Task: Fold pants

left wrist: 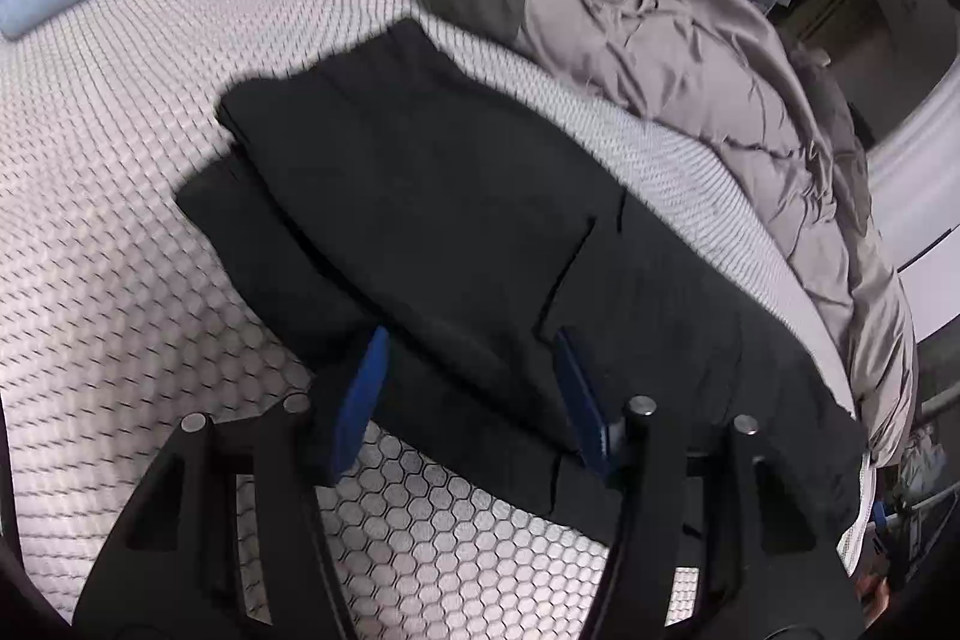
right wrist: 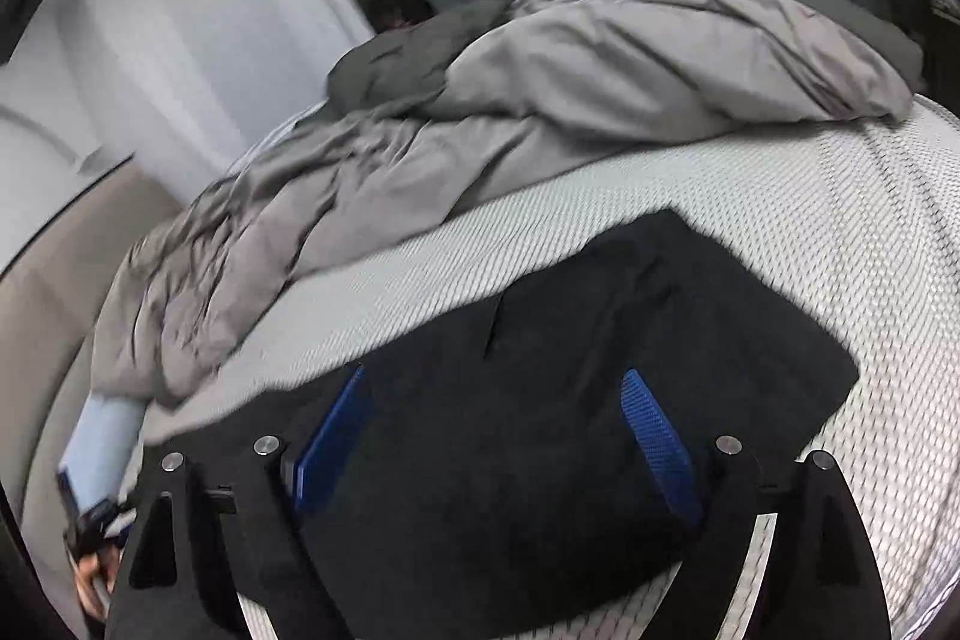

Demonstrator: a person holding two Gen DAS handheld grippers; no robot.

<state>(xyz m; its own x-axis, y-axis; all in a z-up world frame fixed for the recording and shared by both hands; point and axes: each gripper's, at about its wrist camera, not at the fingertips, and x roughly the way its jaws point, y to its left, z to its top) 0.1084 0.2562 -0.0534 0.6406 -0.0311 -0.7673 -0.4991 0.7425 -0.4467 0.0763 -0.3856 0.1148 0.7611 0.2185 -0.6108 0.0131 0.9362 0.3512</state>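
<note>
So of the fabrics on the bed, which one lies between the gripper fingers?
The black pants, flat on the honeycomb mattress; the grey duvet is bunched up beyond them, clear of both grippers.

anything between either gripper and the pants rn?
Nothing visible. The black pants lie part-folded on the honeycomb mattress, directly under the open left gripper and right gripper. The grey comforter sits behind, clear of both.

Your left gripper [left wrist: 468, 388] points steeply downward, its blue pads [left wrist: 360, 400] parted with nothing pinched between them. Your right gripper [right wrist: 498, 436] tilts down less steeply, jaws spread wider, pads [right wrist: 660, 442] pressing on nothing. Your left hand [right wrist: 96, 574] shows low beside the right gripper's left finger.
</note>
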